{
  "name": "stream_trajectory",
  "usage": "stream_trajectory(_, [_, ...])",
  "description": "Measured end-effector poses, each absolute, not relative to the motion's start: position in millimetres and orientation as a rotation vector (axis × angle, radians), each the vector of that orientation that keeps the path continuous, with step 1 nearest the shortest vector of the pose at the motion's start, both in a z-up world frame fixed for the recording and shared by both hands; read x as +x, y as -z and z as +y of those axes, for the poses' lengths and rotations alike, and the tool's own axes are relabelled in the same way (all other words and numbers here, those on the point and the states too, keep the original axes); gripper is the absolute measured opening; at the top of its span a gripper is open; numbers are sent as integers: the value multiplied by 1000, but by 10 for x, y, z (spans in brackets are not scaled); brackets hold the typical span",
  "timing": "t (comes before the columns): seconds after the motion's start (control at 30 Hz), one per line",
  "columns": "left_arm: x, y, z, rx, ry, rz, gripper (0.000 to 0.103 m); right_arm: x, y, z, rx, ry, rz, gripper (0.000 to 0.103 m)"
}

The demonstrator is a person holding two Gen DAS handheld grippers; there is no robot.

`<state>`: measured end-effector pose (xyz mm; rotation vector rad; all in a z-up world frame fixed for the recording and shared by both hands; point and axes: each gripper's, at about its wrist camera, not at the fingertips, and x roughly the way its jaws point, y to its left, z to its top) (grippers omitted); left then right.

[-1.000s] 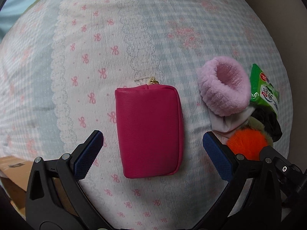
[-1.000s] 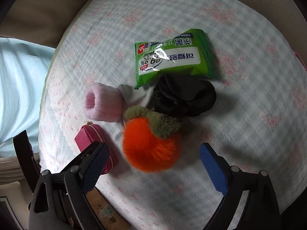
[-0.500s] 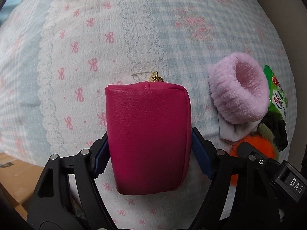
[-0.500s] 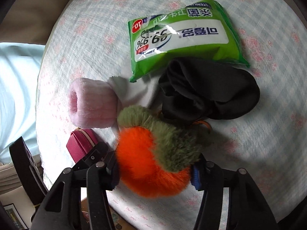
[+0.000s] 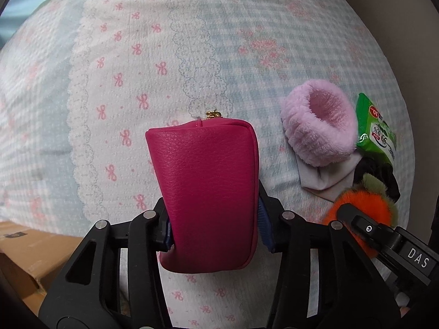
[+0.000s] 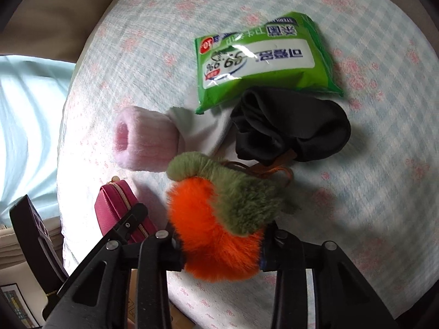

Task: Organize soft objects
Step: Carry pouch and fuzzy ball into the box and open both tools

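Observation:
My left gripper (image 5: 214, 227) is shut on a magenta leather pouch (image 5: 208, 192) with a gold zip pull, and holds it tilted just above the bedspread (image 5: 137, 68). My right gripper (image 6: 219, 249) is shut on an orange and green fluffy plush (image 6: 219, 219), lifted slightly. The plush also shows in the left wrist view (image 5: 359, 205), and the pouch in the right wrist view (image 6: 120, 211). A pink fluffy cuff (image 5: 318, 123) (image 6: 142, 139) lies on a white cloth (image 5: 326, 175).
A green wipes packet (image 6: 263, 57) and a black scrunchie (image 6: 290, 131) lie beyond the plush. A cardboard box (image 5: 24, 260) sits below the bed's near edge. A light blue sheet (image 6: 24, 109) lies to the left, beige upholstery (image 6: 49, 13) behind.
Both grippers moved in and shut: the left on the pouch, the right on the plush. Both objects have since risen and tilted slightly off the bedspread.

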<state>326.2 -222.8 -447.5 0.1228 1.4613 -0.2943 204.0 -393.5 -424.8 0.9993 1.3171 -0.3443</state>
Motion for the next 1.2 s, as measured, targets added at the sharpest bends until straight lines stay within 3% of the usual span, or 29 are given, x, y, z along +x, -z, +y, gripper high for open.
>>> stream_trajectory(0.3, [2916, 3740, -2078, 83, 277, 1387, 42, 1882, 3642, -3884, 961, 257, 1227, 33])
stream_trajectory(0.6, [2462, 2705, -1868, 24, 251, 1248, 42, 1686, 2553, -3725, 716, 115, 1137, 33])
stream_trajectory(0.87, [2007, 1916, -1362, -4, 209, 1133, 42, 1565, 1774, -3135, 431, -13, 1069, 33])
stream_trajectory(1.2, [1547, 1434, -433, -6, 184, 1070, 42, 1384, 1252, -2083, 260, -114, 1044, 33])
